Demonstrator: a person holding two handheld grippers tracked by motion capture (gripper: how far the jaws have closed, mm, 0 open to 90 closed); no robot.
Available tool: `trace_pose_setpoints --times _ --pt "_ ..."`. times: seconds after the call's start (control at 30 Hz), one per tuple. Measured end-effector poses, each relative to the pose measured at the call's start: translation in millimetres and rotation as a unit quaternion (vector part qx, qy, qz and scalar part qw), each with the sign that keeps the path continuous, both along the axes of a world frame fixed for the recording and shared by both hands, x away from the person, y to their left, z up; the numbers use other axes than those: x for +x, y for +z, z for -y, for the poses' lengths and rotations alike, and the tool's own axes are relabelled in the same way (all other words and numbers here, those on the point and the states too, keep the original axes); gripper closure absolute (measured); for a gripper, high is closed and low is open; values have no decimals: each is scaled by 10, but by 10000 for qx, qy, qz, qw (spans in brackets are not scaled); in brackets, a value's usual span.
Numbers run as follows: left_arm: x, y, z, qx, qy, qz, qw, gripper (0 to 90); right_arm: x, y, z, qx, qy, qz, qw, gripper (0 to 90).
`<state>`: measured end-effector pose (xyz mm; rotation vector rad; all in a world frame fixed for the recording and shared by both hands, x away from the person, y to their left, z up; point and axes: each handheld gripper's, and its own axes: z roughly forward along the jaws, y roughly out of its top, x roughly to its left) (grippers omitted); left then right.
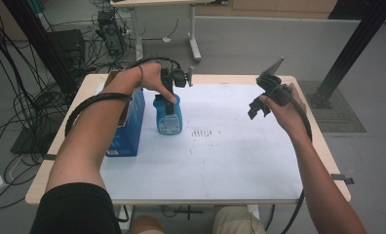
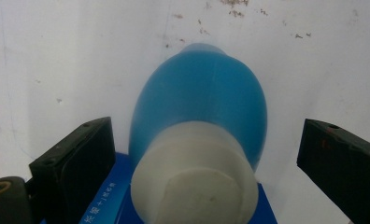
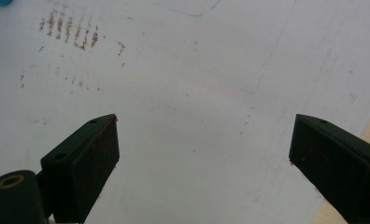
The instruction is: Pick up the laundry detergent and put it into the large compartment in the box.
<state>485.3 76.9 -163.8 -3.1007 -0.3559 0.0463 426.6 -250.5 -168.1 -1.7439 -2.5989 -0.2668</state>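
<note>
White cap (image 2: 195, 179) of the blue bottle (image 2: 199, 100), nearest my left gripper's camera, standing between my two black jaws; both jaws spread wide, clear of the cap on either side; nothing clamped; left gripper (image 1: 170, 97) poised over the bottle (image 1: 168, 114) near the far left of the white table (image 1: 230, 161); bottle upright, label facing me; blue box (image 1: 127, 126) just beside it on the left, at the table's left edge; right gripper (image 1: 259, 108) held above the table's far right, well apart from the bottle; its jaws also wide, gripping nothing, over bare tabletop (image 3: 197, 93); brown specks (image 1: 203, 132) on the surface right of the bottle
</note>
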Motion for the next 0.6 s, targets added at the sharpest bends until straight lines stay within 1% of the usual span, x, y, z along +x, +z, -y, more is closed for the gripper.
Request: trace_pose_setpoints --times 0.6 --pt "-12 6 -23 -21 8 6 10000 49 -3 14 -21 -21 18 15 10000 87"
